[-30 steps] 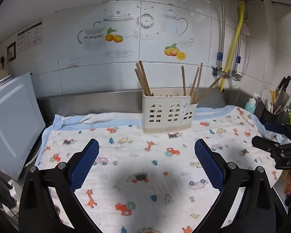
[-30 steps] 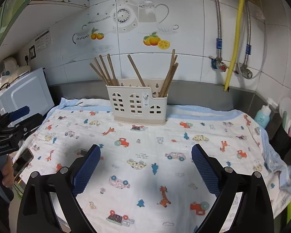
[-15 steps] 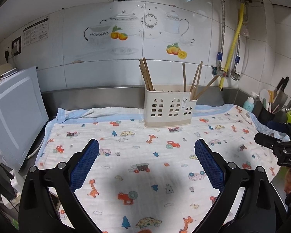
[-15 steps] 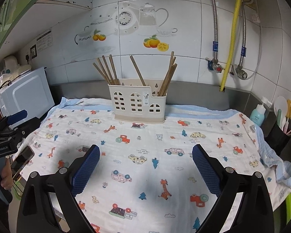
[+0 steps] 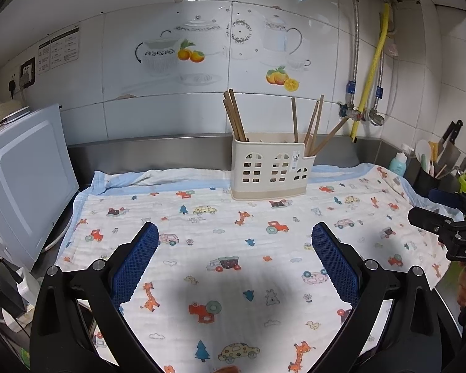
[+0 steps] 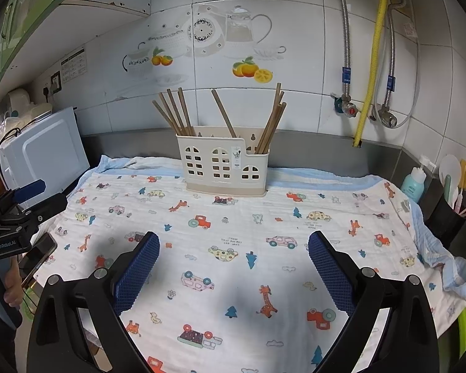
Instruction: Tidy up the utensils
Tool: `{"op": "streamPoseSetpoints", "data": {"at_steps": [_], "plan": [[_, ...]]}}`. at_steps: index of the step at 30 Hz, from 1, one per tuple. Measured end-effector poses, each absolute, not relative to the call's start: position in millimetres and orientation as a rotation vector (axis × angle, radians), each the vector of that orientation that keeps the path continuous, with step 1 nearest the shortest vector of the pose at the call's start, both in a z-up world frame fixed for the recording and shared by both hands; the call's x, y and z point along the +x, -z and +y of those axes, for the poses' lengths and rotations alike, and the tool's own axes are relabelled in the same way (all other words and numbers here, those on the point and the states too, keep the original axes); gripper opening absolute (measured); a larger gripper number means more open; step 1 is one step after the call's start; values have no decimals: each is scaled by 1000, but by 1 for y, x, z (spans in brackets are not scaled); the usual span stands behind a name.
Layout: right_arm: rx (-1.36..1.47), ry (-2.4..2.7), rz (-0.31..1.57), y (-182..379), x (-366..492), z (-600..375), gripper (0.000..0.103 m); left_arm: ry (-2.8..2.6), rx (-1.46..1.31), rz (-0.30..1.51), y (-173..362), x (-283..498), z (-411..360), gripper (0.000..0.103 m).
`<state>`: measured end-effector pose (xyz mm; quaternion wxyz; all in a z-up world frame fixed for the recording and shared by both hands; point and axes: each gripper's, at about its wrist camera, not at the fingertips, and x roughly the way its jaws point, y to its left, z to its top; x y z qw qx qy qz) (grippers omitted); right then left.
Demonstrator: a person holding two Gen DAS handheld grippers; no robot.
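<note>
A cream plastic utensil holder (image 5: 268, 172) stands at the back of the counter on a patterned cloth (image 5: 233, 248). It also shows in the right wrist view (image 6: 223, 168). Several wooden chopsticks (image 5: 234, 115) lean in its left end and several more (image 5: 313, 124) in its right end; in the right wrist view they are the left bunch (image 6: 174, 112) and the right bunch (image 6: 271, 118). My left gripper (image 5: 234, 230) is open and empty, well in front of the holder. My right gripper (image 6: 233, 239) is open and empty too, equally far back.
A white appliance (image 5: 21, 174) stands at the left edge. A black pot with kitchen tools (image 6: 450, 211) and a blue bottle (image 6: 414, 183) stand at the right. Pipes and a yellow hose (image 6: 369, 62) run down the tiled wall. The cloth hangs over the front right edge.
Both grippers have drawn back and up from the holder, which looks smaller and farther now. Both stay open and empty.
</note>
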<state>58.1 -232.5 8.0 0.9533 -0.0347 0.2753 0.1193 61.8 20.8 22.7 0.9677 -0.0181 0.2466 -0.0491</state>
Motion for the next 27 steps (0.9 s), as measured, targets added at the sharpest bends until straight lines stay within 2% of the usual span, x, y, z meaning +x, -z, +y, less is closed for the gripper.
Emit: {"op": "streamPoseSetpoints", "data": {"at_steps": [27], "plan": [[-79,-251,577,1,61,-228,94,112,-32,519,-15,61,13,98]]}}
